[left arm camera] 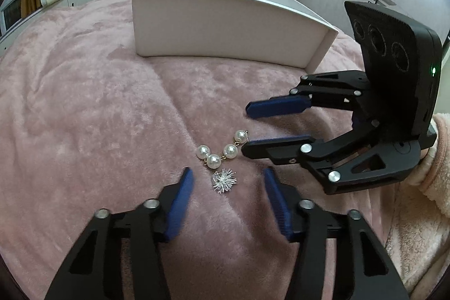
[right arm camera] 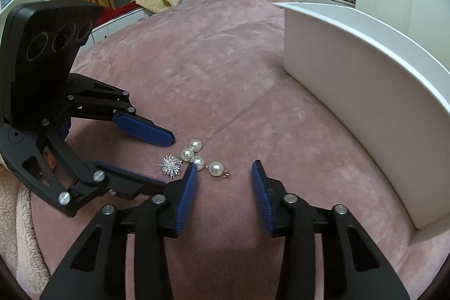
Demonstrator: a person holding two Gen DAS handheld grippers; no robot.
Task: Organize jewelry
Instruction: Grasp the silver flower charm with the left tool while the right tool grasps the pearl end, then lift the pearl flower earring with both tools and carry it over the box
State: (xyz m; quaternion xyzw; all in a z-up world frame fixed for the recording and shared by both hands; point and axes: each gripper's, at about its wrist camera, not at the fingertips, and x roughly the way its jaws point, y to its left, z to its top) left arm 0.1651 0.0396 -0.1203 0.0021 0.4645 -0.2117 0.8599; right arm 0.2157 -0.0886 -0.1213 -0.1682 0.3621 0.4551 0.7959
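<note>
I bring both grippers down on a pearl earring (left arm camera: 222,156) lying on the pink bed cover (left arm camera: 98,108). The left gripper (left arm camera: 227,183), jaws apart, brackets its silver burst (left arm camera: 224,181); the right gripper (right arm camera: 223,172), jaws apart, frames the end pearl (right arm camera: 216,168). Light, slippery, loosely linked: I judge the pearls the firmest hold.

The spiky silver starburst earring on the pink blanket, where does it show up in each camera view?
Left wrist view: spiky silver starburst earring lies low centre, between the left gripper fingers.
Right wrist view: it lies left of centre, between both grippers' fingers.
Shared landmark: the four-pearl strand beside it.
</note>
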